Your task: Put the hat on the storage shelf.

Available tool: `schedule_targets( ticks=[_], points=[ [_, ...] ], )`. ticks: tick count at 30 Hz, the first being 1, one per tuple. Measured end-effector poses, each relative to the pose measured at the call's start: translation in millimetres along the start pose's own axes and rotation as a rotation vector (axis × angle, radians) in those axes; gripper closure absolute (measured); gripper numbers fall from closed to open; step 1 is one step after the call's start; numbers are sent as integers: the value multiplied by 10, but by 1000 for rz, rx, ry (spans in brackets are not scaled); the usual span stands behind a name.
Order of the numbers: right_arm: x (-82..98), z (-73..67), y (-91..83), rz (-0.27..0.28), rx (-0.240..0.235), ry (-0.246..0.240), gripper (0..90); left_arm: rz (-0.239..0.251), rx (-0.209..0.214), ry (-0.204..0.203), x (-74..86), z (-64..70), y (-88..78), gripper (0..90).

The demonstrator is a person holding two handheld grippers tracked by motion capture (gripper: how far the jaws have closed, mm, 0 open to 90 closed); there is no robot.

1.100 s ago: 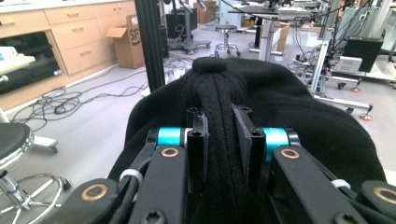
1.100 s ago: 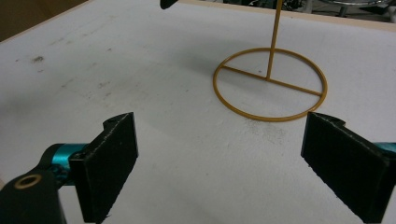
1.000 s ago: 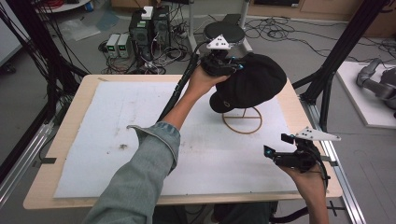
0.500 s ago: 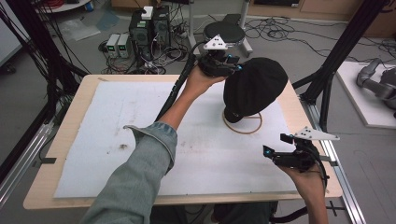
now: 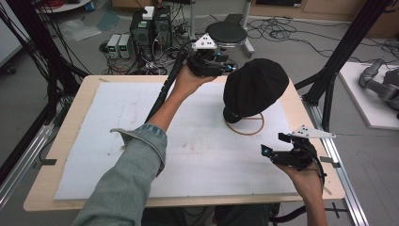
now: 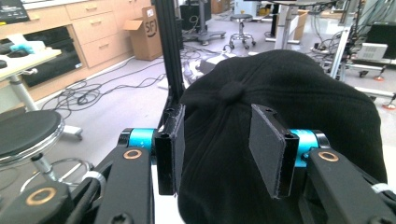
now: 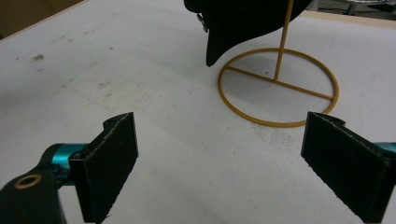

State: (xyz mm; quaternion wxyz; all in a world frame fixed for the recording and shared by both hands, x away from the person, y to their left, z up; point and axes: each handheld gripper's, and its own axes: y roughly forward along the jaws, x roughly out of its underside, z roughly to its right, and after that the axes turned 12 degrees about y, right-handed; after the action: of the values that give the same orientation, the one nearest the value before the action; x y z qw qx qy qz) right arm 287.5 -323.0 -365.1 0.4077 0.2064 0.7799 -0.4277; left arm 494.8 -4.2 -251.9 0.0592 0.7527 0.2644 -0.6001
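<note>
A wooden table [image 5: 66, 141] carries a white mat [image 5: 117, 122]; a gold wire stand [image 5: 244, 125] sits toward the mat's far right.

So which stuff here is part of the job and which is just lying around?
In the job:
- black cap, sitting on the stand
- gold wire stand
- left gripper, jaws just opened off the cap

Just lying about:
- round stool
- power boxes on the floor

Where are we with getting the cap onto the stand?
Done: the black cap sits on the gold wire stand. In hand: the left gripper has just been opening, pads off the cap. Left: pull it away; the right gripper waits open over the table.
</note>
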Motion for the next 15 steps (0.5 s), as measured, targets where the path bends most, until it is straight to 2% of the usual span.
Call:
schedule_targets(
  ticks=[7, 11, 15],
  points=[
    [-59, -7, 60, 0, -13, -3, 106, -16, -27, -7, 98, -63, -249, 532],
    [-90, 2, 131, -8, -19, -6, 106, -55, -65, -4, 176, -124, -437, 495],
    [-109, 2, 179, -8, -24, -8, 106, -61, -100, -21, 276, -188, -628, 465]
  ],
)
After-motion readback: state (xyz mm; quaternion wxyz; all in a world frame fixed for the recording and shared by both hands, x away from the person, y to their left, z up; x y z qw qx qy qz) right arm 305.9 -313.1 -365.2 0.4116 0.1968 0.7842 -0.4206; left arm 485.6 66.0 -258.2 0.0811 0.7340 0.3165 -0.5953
